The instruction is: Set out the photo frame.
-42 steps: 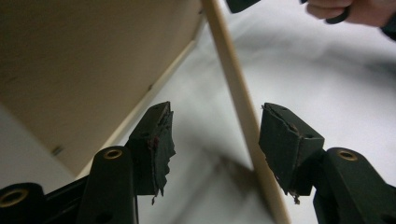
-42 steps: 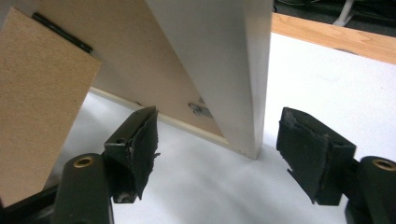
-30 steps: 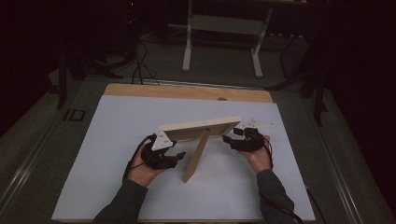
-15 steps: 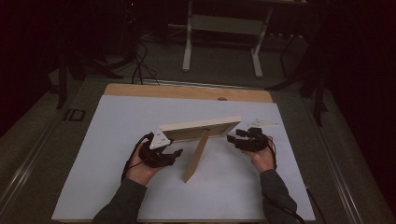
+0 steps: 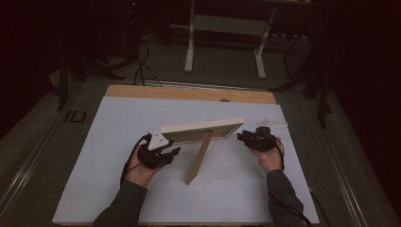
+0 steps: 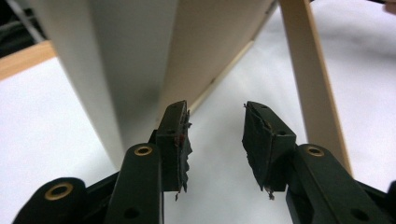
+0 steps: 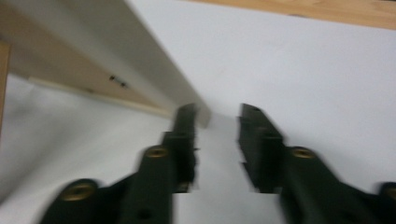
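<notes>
A pale wooden picture frame (image 5: pixel 201 131) stands on the white table cover, its back toward me, propped on its rear stand (image 5: pixel 198 161). My left gripper (image 5: pixel 172 150) sits at the frame's left end. In the left gripper view its jaws (image 6: pixel 217 126) have just been closing and stand apart with nothing between them, the frame's edge (image 6: pixel 135 56) left of them and the stand (image 6: pixel 313 79) to the right. My right gripper (image 5: pixel 242 137) is just off the frame's right end. Its jaws (image 7: pixel 217 121) have also been closing and hold nothing, with the frame's corner (image 7: pixel 93 42) by the left one.
The white cover (image 5: pixel 118 142) lies over a wooden table whose far edge (image 5: pixel 189 93) shows. A small clear item (image 5: pixel 270 123) lies beyond the right gripper. A white desk frame (image 5: pixel 227 23) and cables (image 5: pixel 139 66) stand on the dark floor behind.
The right hand has edged slightly to the right, away from the frame's end. The left hand and the frame stay where they were.
</notes>
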The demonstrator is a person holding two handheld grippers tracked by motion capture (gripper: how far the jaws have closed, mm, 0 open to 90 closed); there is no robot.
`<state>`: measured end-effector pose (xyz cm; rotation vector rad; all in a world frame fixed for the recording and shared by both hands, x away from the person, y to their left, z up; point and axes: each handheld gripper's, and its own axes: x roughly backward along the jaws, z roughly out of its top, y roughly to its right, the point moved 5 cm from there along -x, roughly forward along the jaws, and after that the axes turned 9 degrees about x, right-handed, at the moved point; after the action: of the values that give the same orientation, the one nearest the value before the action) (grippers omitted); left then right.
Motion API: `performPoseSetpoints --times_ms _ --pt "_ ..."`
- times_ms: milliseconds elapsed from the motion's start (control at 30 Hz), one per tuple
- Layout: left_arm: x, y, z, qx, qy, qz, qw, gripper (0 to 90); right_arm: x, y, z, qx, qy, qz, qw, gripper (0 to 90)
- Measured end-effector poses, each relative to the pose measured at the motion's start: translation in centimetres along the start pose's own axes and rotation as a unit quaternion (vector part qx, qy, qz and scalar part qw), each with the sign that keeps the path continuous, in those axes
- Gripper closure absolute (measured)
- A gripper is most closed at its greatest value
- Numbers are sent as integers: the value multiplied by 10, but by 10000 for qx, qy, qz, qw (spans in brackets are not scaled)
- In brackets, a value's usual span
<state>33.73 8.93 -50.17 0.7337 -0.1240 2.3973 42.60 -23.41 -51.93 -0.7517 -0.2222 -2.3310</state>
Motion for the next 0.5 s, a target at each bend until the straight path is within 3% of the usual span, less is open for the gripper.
performPoseSetpoints --times_ms 133,400,500 --pt "3 -1 2 11 83 29 10000 664 3 3 2 -95 118 -163 9998 887" --pt "3 -2 1 25 87 42 10000 676 5 0 14 -113 301 -105 9994 900" --pt "3 -3 0 13 61 58 10000 676 4 -4 27 -111 451 -42 9989 900"
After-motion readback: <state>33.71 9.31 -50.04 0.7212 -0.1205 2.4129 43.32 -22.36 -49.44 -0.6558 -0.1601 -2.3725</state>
